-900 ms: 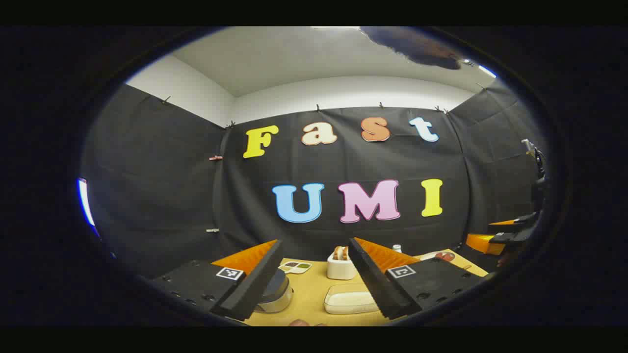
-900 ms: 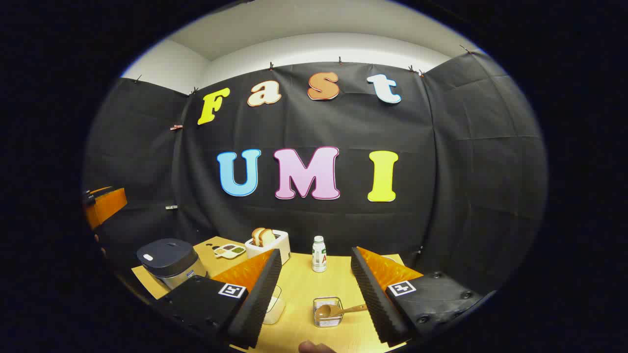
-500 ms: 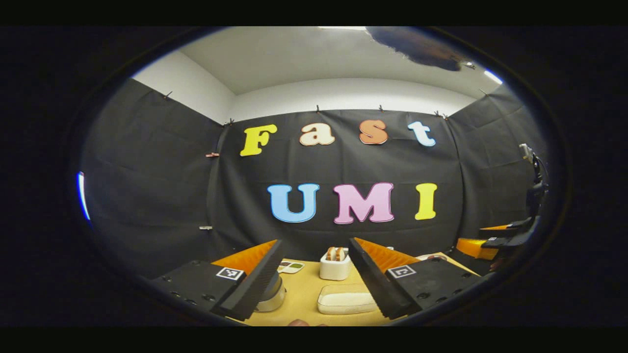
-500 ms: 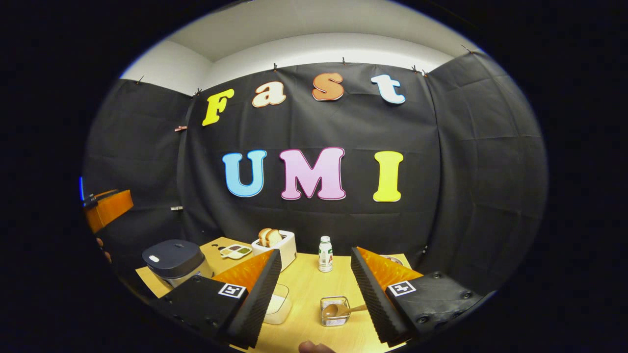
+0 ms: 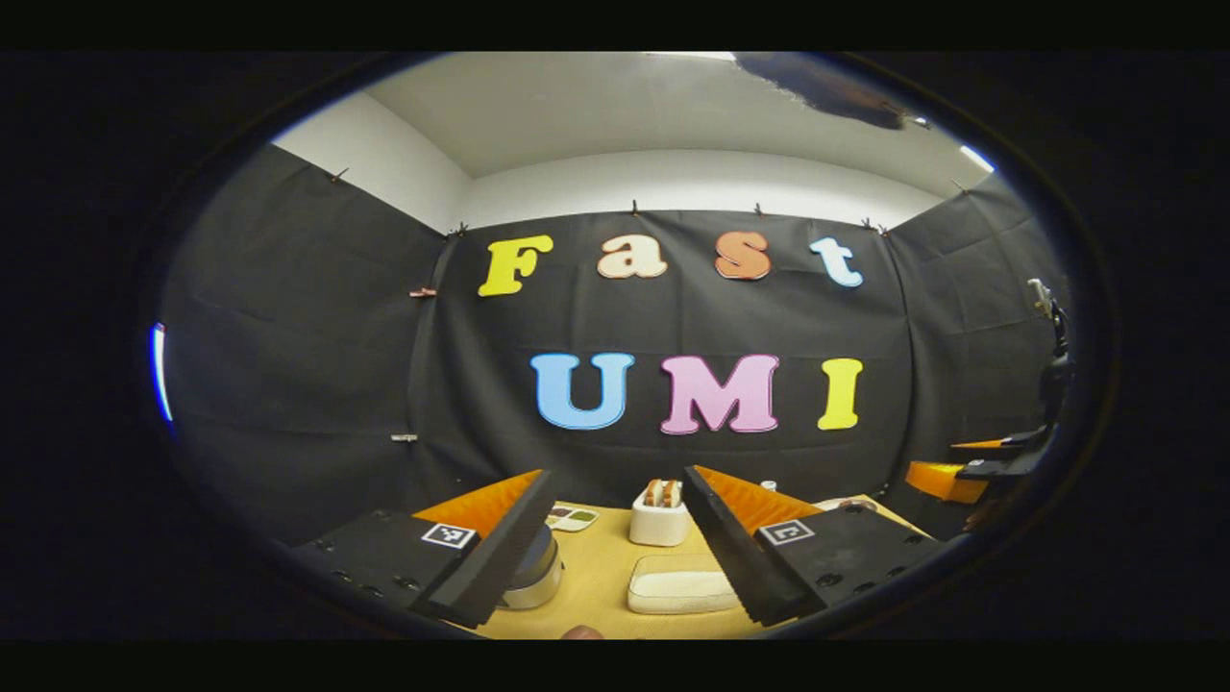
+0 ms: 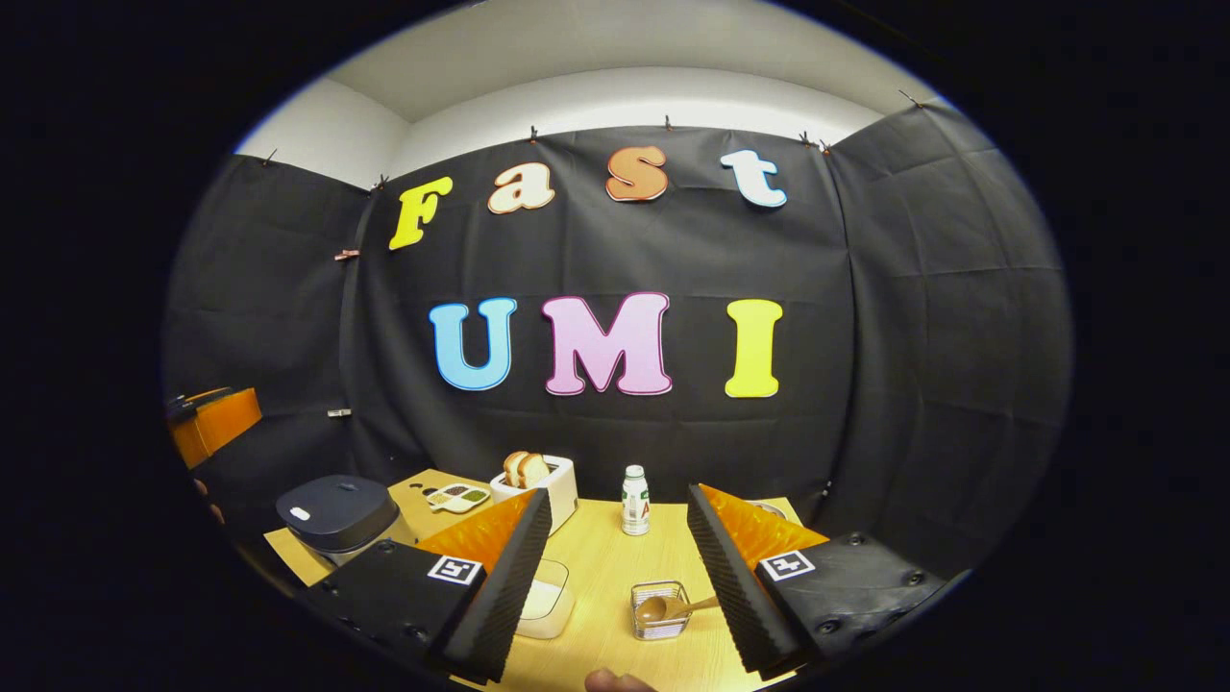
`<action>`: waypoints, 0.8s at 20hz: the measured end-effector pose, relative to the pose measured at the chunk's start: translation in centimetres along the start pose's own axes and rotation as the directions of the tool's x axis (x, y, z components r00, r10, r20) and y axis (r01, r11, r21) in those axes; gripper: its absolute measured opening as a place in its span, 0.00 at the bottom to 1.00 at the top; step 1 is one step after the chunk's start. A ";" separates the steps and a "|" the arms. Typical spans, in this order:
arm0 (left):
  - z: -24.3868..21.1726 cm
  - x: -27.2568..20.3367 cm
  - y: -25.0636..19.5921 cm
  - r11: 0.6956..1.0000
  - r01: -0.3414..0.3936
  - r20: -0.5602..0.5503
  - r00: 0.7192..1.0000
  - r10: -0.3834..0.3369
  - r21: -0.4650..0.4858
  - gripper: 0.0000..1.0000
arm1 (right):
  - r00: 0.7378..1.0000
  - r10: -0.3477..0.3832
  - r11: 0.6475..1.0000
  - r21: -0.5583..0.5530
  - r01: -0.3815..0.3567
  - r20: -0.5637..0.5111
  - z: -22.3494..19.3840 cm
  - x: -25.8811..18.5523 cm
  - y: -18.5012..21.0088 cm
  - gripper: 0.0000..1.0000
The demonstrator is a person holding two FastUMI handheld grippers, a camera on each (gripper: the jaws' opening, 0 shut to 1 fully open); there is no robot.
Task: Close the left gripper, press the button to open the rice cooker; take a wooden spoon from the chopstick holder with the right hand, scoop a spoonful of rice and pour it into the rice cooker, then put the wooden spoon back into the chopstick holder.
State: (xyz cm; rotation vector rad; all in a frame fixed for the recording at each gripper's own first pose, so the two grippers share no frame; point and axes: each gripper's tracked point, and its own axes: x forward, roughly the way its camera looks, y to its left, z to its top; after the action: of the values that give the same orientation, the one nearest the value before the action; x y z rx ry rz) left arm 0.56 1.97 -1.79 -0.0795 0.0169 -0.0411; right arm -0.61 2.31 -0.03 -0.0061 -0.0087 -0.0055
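1. Your rice cooker [image 6: 336, 514] is the biggest and, by the look of it, the heaviest piece. It sits lid down, low and to the left of the right gripper [image 6: 612, 577]. In the left gripper view it [image 5: 535, 574] lies just past the left finger's tip, partly hidden. It should stay put under a press, so clench the left gripper [image 5: 615, 553] first and push the pale button on the lid with the joined tips.

2. The rice container [image 5: 680, 584] lies between the left gripper's spread fingers, a shallow white tub. It is probably light and may slide, so scoop gently.

3. The chopstick holder [image 6: 659, 610] stands between the right gripper's fingers, nearer the right one. Being wire-walled and small, it will likely tip if the spoon drags on it.

4. The wooden spoon [image 6: 675, 607] rests in that holder, bowl inside, handle angled out toward the right finger. It is stiff, light and probably smooth. Take it by the handle, well back from the bowl, and grip firmly so it cannot twist.

5. Both grippers are released, fingers wide apart and holding nothing.
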 end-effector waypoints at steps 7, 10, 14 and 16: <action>-2.2 0.7 2.0 0.999 -0.010 -0.050 0.999 0.008 -0.041 0.92 | 1.000 0.002 1.000 -0.017 -0.002 -0.005 -0.3 0.1 1.5 0.89; -4.0 1.1 2.9 0.999 -0.010 -0.103 0.995 0.006 -0.038 0.95 | 1.000 0.002 1.000 -0.026 -0.002 -0.011 -0.6 0.2 2.2 0.89; -4.4 1.9 4.7 0.998 -0.037 -0.101 0.994 0.032 -0.046 0.88 | 1.000 -0.001 0.999 -0.035 0.000 -0.018 -0.9 0.6 2.7 0.89; -5.3 2.3 5.9 0.998 -0.057 -0.112 0.992 0.052 -0.042 0.81 | 1.000 -0.003 0.999 -0.033 0.002 -0.024 -1.2 0.9 3.1 0.89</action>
State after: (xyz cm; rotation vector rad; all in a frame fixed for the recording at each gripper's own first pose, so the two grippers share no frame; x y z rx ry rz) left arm 3.02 7.33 -7.56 -0.1215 0.1314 0.0091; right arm 0.34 5.35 -1.20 -0.0387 0.0154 -0.0082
